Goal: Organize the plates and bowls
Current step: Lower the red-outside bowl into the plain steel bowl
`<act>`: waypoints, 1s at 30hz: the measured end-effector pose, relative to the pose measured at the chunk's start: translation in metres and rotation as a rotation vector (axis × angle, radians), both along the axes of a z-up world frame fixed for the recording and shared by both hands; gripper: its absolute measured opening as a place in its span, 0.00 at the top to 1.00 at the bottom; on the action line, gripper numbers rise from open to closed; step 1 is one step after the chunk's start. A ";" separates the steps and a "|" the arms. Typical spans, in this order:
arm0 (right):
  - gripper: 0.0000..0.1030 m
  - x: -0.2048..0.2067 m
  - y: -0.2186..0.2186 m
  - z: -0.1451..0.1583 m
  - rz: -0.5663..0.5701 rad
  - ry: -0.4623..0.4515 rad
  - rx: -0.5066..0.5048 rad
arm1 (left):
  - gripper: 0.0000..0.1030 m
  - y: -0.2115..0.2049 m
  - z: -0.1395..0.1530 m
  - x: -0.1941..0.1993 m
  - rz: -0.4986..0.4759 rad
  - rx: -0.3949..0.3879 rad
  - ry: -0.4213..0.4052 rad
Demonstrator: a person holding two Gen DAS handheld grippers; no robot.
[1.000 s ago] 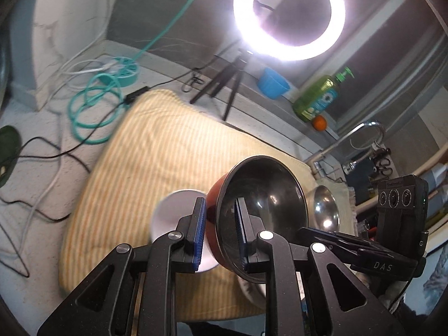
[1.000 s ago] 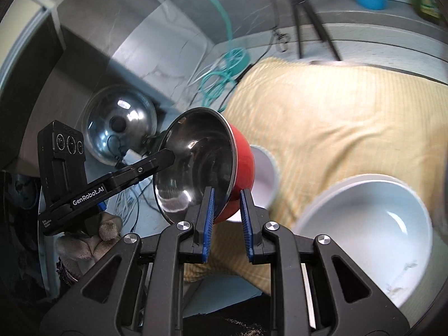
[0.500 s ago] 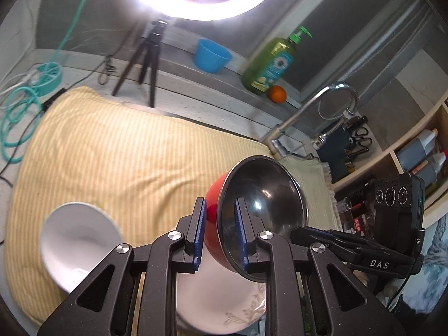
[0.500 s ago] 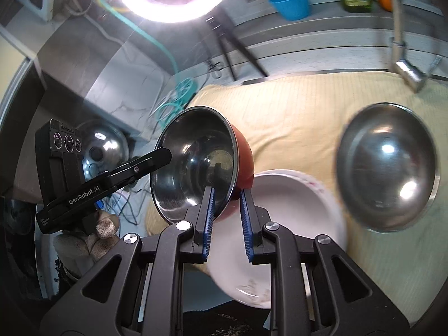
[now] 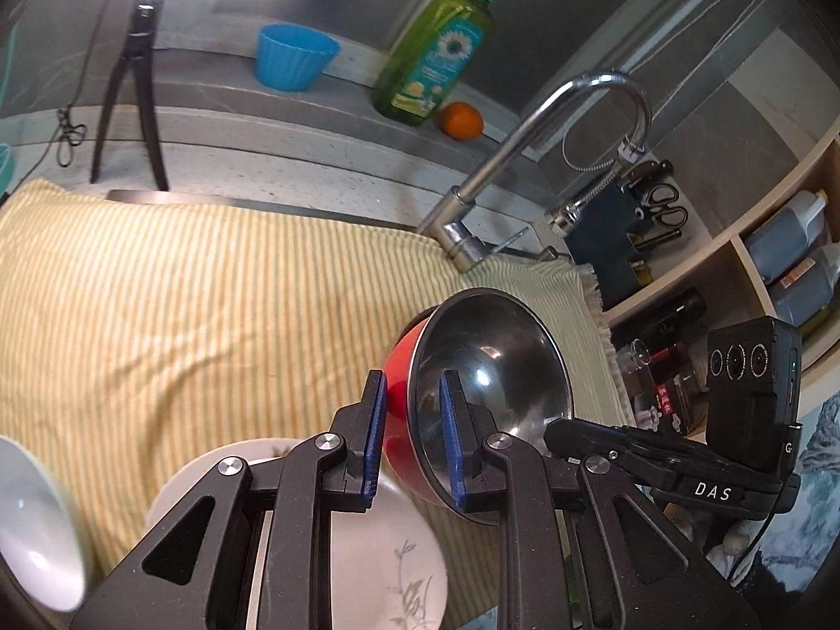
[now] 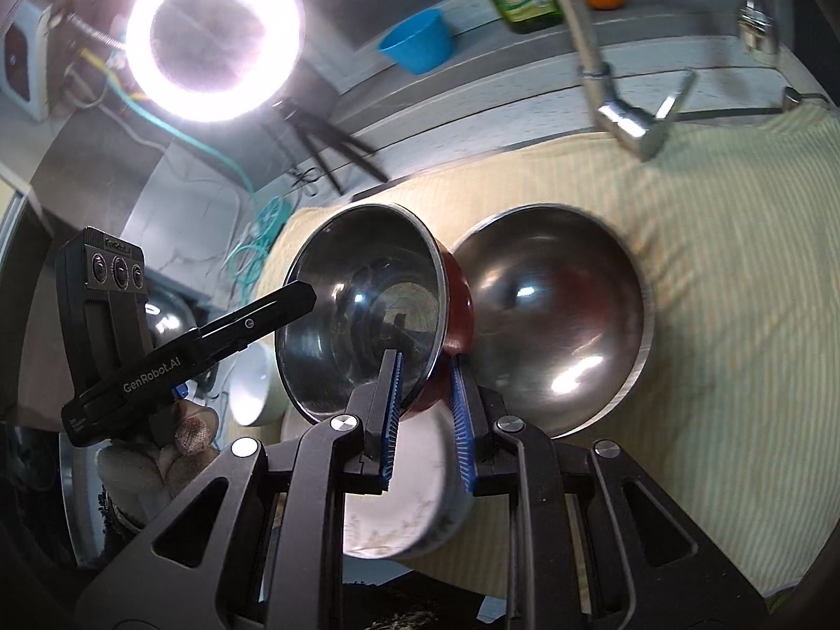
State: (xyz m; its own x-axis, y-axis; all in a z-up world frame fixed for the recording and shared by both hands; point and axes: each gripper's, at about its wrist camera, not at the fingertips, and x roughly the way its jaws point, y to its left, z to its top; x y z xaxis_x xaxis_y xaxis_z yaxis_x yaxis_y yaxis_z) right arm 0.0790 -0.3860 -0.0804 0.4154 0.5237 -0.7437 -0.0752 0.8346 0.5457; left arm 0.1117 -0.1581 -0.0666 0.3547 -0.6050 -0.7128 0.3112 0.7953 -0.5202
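Observation:
A red bowl with a shiny steel inside (image 5: 488, 383) hangs tilted above the yellow striped cloth (image 5: 157, 289), held by both grippers. My left gripper (image 5: 412, 386) is shut on its near rim, one pad inside and one on the red wall. The right gripper (image 6: 425, 367) is shut on the opposite rim of the same bowl (image 6: 362, 310). Each tool shows in the other's view: the right one (image 5: 630, 451), the left one (image 6: 247, 323). Below lie a white floral plate (image 5: 378, 551) and a white bowl (image 5: 31, 525). A large steel bowl (image 6: 556, 315) rests on the cloth just right of the red bowl.
A faucet (image 5: 530, 142) arches over the cloth's far right end. On the ledge behind stand a blue cup (image 5: 294, 58), a green soap bottle (image 5: 441, 52) and an orange (image 5: 462, 121). A ring light on a tripod (image 5: 136, 79) stands at the back left. Shelves (image 5: 735, 262) are on the right.
Both grippers have carried the red bowl rightward along the cloth, toward the faucet. The large steel bowl and the floral plate have come into view; the small white bowl has slid off to the left.

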 end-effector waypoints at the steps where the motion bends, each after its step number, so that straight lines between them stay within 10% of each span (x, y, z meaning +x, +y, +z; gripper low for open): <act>1: 0.81 0.002 -0.005 -0.003 -0.005 0.003 -0.007 | 0.82 -0.005 -0.002 0.002 -0.006 0.003 0.006; 30: 0.81 0.030 -0.040 -0.046 -0.004 0.075 -0.149 | 0.82 -0.061 -0.042 0.018 -0.099 0.176 0.066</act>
State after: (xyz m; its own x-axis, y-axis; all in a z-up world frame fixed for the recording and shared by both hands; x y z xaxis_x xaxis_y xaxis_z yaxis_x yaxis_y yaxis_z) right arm 0.1090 -0.4263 -0.1267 0.3572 0.4036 -0.8424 -0.0354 0.9070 0.4196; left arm 0.1301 -0.2186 -0.1086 0.2484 -0.4984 -0.8306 0.3623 0.8430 -0.3975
